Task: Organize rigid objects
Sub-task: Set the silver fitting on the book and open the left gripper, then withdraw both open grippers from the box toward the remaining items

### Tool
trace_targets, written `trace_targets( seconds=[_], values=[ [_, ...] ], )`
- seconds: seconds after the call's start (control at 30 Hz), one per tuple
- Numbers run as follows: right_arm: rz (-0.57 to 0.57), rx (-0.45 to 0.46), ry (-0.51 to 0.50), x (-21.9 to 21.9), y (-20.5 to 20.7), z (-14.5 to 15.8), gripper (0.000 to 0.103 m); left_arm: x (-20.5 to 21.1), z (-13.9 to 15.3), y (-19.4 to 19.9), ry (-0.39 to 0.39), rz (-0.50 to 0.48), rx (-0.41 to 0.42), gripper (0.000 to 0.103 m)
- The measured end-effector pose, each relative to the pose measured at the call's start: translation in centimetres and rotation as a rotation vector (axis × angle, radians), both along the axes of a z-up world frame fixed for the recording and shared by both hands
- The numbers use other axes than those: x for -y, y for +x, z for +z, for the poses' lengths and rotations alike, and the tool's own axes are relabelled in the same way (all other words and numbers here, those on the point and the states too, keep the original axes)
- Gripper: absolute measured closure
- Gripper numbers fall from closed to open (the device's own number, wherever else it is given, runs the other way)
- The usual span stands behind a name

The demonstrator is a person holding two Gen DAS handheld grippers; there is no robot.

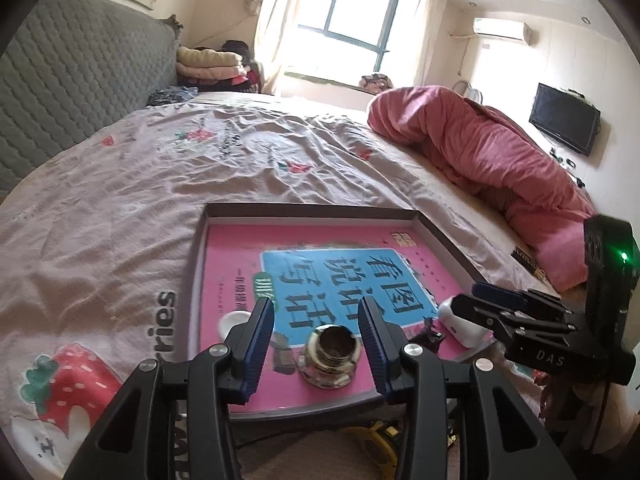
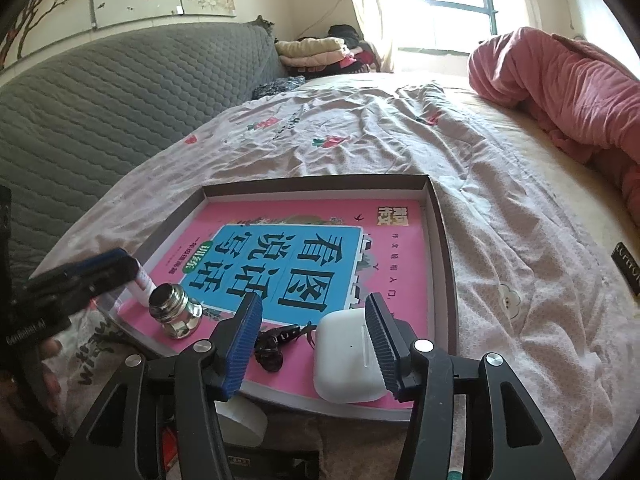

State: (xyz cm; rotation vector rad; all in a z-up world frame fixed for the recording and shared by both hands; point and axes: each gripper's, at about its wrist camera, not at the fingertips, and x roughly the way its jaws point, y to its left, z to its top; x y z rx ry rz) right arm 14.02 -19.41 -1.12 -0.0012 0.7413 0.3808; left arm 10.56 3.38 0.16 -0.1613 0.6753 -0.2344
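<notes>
A shallow grey box [image 1: 308, 213] [image 2: 444, 224] on the bed holds a pink book [image 1: 320, 268] [image 2: 320, 256]. On the book stand a small glass jar [image 1: 330, 356] [image 2: 174, 310], a white earbud case [image 2: 347, 354] [image 1: 462, 322], a black clip-like item [image 2: 276, 342] [image 1: 430, 336] and a small white bottle [image 2: 142, 284] [image 1: 232, 322]. My left gripper [image 1: 316, 320] is open, its jaws either side of the jar. My right gripper [image 2: 314, 314] is open, the earbud case by its right jaw. Each gripper shows in the other's view [image 1: 504, 300] [image 2: 96, 272].
A rumpled pink quilt [image 1: 492, 160] [image 2: 560, 92] lies at the right of the bed. A grey padded headboard [image 2: 100, 120] runs along the left. A black tag [image 2: 626, 268] lies on the sheet. A yellow object [image 1: 380, 436] lies below the box's near edge.
</notes>
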Motion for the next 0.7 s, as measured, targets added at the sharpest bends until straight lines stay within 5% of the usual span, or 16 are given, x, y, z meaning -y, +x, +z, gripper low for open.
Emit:
trace_targets(
  seconds=[0.7],
  values=[
    [-0.161,0.036,0.001,4.2,-1.2,1.3,0.03,-1.6,0.0,-2.8,0.008,0.122,-0.018,0.055]
  ],
)
